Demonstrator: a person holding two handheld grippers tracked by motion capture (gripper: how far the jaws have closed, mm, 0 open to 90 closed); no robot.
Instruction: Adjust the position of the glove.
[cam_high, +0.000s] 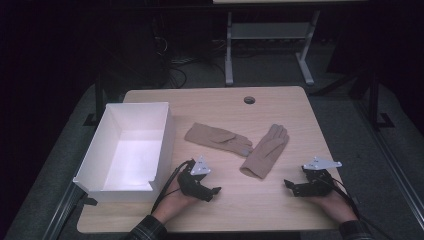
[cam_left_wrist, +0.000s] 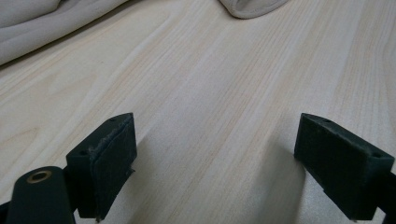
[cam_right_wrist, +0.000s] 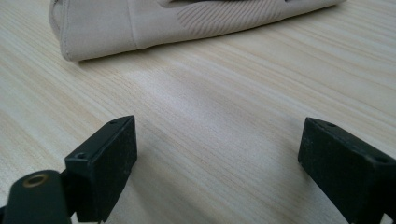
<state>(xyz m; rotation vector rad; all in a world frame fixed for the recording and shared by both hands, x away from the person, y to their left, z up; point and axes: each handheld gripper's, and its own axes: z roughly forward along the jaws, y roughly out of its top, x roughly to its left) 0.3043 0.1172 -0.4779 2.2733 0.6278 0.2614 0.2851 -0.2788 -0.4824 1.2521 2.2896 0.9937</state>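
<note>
Two tan gloves lie on the wooden table (cam_high: 280, 205). The left glove (cam_high: 217, 138) rests flat near the middle; the right glove (cam_high: 266, 152) lies slanted, its cuff toward me. My left gripper (cam_high: 215, 192) rests low on the table in front of the gloves, open with bare wood between its jaws. My right gripper (cam_high: 290, 186) rests at the front right, open and empty too, pointing left. In the left gripper view a glove (cam_left_wrist: 42, 23) lies far ahead at upper left. In the right gripper view the glove's cuff (cam_right_wrist: 121, 28) lies ahead of the jaws.
A white open box (cam_high: 127, 150) stands on the table's left side, overhanging the edge. A round cable hole (cam_high: 249, 100) is near the far edge. Beyond the table is a dark floor with a white desk frame (cam_high: 270, 45).
</note>
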